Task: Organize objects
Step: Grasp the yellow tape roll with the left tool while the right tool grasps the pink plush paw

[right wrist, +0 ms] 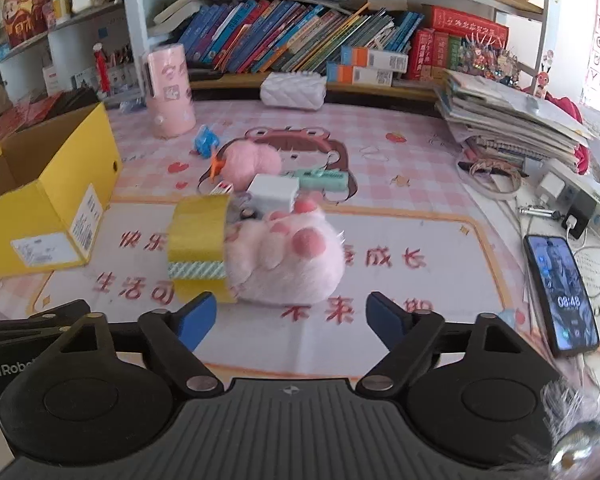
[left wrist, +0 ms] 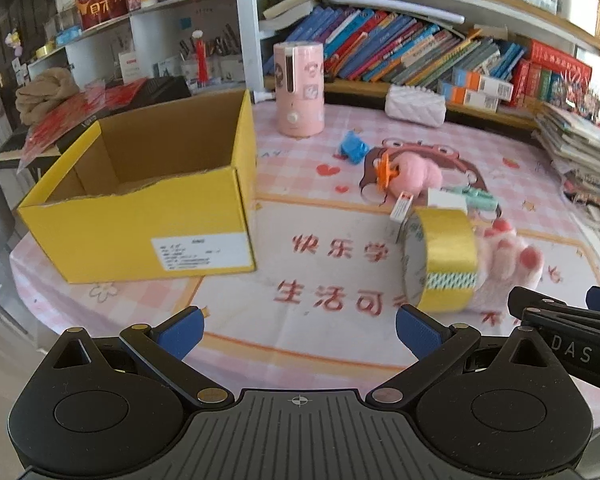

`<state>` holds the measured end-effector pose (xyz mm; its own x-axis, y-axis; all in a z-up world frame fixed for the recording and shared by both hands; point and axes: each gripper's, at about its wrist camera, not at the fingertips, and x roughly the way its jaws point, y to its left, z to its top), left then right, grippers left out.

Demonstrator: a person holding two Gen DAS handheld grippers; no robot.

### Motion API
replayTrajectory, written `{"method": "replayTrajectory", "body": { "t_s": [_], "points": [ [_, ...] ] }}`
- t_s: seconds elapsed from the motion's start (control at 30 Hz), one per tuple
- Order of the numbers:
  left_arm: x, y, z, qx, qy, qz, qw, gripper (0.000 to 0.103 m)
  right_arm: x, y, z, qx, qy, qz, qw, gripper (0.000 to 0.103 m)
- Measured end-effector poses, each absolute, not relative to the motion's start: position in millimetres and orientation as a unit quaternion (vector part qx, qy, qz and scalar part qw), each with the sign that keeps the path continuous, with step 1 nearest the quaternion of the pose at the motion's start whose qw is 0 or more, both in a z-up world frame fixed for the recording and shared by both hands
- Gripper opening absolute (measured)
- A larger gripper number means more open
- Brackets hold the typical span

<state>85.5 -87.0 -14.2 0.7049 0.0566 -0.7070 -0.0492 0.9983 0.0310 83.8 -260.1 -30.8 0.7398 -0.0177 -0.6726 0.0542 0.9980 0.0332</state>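
An open yellow cardboard box (left wrist: 140, 216) stands at the left of the pink table mat; it also shows in the right wrist view (right wrist: 48, 200). A yellow tape roll (left wrist: 440, 260) (right wrist: 198, 248) stands on edge beside a pink plush paw (left wrist: 508, 264) (right wrist: 288, 256). Behind them lie a white box (right wrist: 274, 192), a mint stapler-like item (right wrist: 324, 179), a pink pompom (right wrist: 252, 160), an orange clip (left wrist: 384, 170) and a blue toy (left wrist: 354, 148). My left gripper (left wrist: 300, 330) is open and empty, in front of the tape. My right gripper (right wrist: 290, 320) is open and empty, just short of the paw.
A pink cylinder container (left wrist: 299, 88) and a white quilted pouch (left wrist: 415, 105) stand at the back. Bookshelves (right wrist: 300, 40) run behind. A stack of papers (right wrist: 508, 120), a power strip (right wrist: 580, 200) and a phone (right wrist: 560, 296) lie on the right.
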Motion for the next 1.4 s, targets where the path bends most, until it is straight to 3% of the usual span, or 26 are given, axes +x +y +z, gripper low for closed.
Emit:
{"method": "replayTrajectory", "body": {
  "t_s": [0.3,0.77,0.87,0.93,1.0,1.4],
  "points": [
    [93.3,-106.6,-23.2,0.023,0.384,0.037,0.922,0.103,105.4,-288.0,-40.7,0.058,0.351,-0.014,0.934,0.088],
    [106.1,-100.7,-19.9,-0.032,0.38,0.024,0.924,0.103,164.2,-290.2,-63.1,0.101,0.396,0.052,0.911,0.086],
    [112.0,-108.2,-19.8,-0.038,0.376,-0.003,0.926,0.102,170.1,-296.5,-61.7,0.119,0.402,0.069,0.905,0.076],
    [118.1,-116.8,-21.9,-0.034,0.378,-0.021,0.925,0.102,170.3,-302.8,-58.5,0.126,0.396,0.069,0.907,0.058],
    [125.2,-127.6,-23.6,-0.026,0.38,-0.035,0.924,0.102,169.9,-311.3,-55.5,0.138,0.394,0.074,0.906,0.053],
    [166.6,-184.3,-42.7,0.048,0.393,-0.05,0.917,0.102,152.5,-359.8,-31.7,0.104,0.335,0.004,0.936,0.05]
  ]
}}
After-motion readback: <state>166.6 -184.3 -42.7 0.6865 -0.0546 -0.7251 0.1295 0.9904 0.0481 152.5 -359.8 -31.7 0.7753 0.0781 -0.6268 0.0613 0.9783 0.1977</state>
